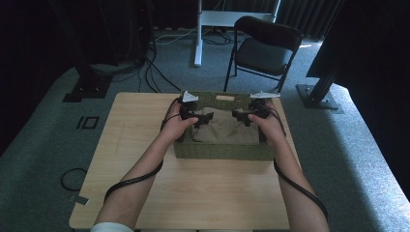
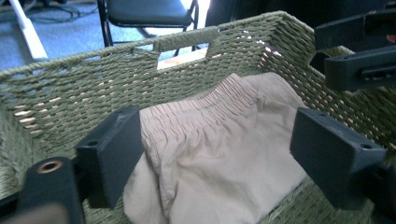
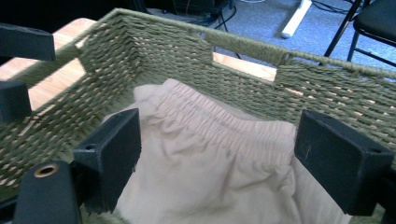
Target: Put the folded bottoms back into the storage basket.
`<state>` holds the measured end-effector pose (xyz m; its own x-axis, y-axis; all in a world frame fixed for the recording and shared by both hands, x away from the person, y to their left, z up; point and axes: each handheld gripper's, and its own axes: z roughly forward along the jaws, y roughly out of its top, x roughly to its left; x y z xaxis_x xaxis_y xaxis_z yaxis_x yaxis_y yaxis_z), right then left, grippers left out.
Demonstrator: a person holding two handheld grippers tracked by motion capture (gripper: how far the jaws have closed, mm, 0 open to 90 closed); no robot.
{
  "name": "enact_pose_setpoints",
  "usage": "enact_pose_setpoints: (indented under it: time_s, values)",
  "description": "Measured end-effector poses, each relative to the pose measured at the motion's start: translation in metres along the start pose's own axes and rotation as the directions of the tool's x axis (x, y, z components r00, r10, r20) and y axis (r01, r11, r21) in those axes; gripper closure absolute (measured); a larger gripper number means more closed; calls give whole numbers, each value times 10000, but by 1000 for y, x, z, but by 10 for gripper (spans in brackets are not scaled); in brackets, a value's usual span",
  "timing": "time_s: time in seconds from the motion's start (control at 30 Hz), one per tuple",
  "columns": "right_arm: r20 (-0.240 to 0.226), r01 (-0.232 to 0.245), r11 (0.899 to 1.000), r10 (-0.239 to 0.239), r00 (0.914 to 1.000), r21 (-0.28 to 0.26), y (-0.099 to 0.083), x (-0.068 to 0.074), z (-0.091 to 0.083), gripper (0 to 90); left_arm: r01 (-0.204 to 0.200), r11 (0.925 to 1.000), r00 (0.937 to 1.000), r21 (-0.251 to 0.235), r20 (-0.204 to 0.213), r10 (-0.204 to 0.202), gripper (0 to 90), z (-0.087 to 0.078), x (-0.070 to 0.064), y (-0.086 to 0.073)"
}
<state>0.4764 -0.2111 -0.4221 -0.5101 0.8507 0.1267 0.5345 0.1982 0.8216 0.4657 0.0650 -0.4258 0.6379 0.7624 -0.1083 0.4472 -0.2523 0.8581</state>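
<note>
1. Where the high view looks down on the wooden table (image 1: pixel 145 159), a green woven basket (image 1: pixel 222 151) sits toward the far edge, with a beige garment (image 1: pixel 225 128) lying inside it. The left gripper (image 1: pixel 199 120) reaches in over the basket's left end and the right gripper (image 1: pixel 240 117) over its right end, their tips pointing toward each other above the cloth. A black folding chair (image 1: pixel 263 48) stands on the carpet beyond the table.

2. Along the left gripper view, the jaws stand wide apart, released, with nothing pinched between them. The garment (image 2: pixel 219 154) spreads below and between them on the basket floor, its gathered elastic waistband (image 2: pixel 205 109) toward the far wall of the basket (image 2: pixel 84 79). The inner edge of the left-hand jaw is just beside the cloth; contact cannot be told. The right gripper (image 2: pixel 357 51) shows at the upper right.

3. Through the right gripper view, the jaws are likewise spread and grasp nothing. The garment (image 3: pixel 201 172) lies between them, waistband (image 3: pixel 219 123) running across toward the basket wall (image 3: pixel 163 51).
</note>
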Motion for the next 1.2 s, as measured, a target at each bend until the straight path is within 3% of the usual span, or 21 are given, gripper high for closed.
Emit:
enact_pose_setpoints:
  time_s: [0.23, 0.37, 0.5, 0.87, 1.2]
  values:
    - [21, -90, 9994, 91, 10000, -342, -3, 6, -15, 145, 126, 9999, 9998, -52, 136, -126, 179, -15, -8, -4]
    - [-102, 133, 9991, -138, 9999, -414, -6, 10, -25, 144, -175, 9998, 9998, -14, -88, 175, 179, -23, -12, -5]
    - [-242, 295, 9978, -310, 9992, -600, -10, 15, -35, 141, -27, 10000, 9997, 58, 258, 25, 178, -36, -21, -8]
    - [-289, 689, 9933, -718, 9970, -933, -21, 30, -61, 143, -547, 9981, 9980, -288, 296, 556, 178, -61, -40, -10]
    - [-409, 876, 9898, -927, 9949, -1121, -36, 39, -80, 143, -409, 9988, 9977, -251, 524, 422, 178, -73, -49, -29]
